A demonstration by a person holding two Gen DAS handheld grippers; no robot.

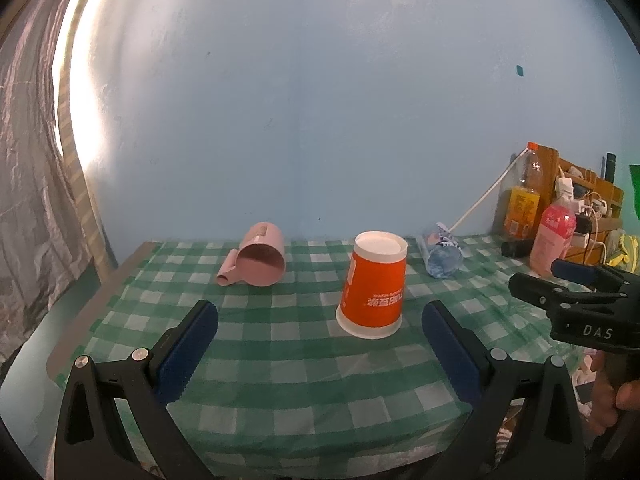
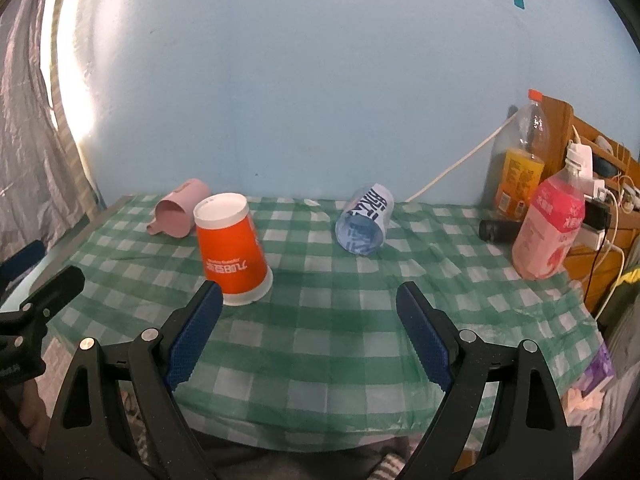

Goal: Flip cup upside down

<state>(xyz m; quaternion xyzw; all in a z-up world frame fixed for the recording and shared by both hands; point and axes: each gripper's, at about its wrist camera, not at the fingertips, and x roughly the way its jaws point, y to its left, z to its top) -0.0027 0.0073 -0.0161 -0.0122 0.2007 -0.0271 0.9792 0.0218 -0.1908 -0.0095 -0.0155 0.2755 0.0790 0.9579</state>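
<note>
An orange paper cup (image 1: 374, 290) stands upside down, rim down, on the green checked tablecloth (image 1: 280, 360); it also shows in the right wrist view (image 2: 234, 250). My left gripper (image 1: 320, 320) is open and empty, a little in front of the cup. My right gripper (image 2: 310, 300) is open and empty, with the orange cup just beyond its left fingertip (image 2: 210, 300). The right gripper also shows at the right edge of the left wrist view (image 1: 568, 280).
A pink mug (image 1: 258, 256) lies on its side at the back left. A blue paper cup (image 2: 366, 220) lies on its side at the back. A pink bottle (image 2: 548, 232), an orange-label bottle (image 2: 518, 160) and a small black item (image 2: 498, 230) stand at the right. The wall is close behind.
</note>
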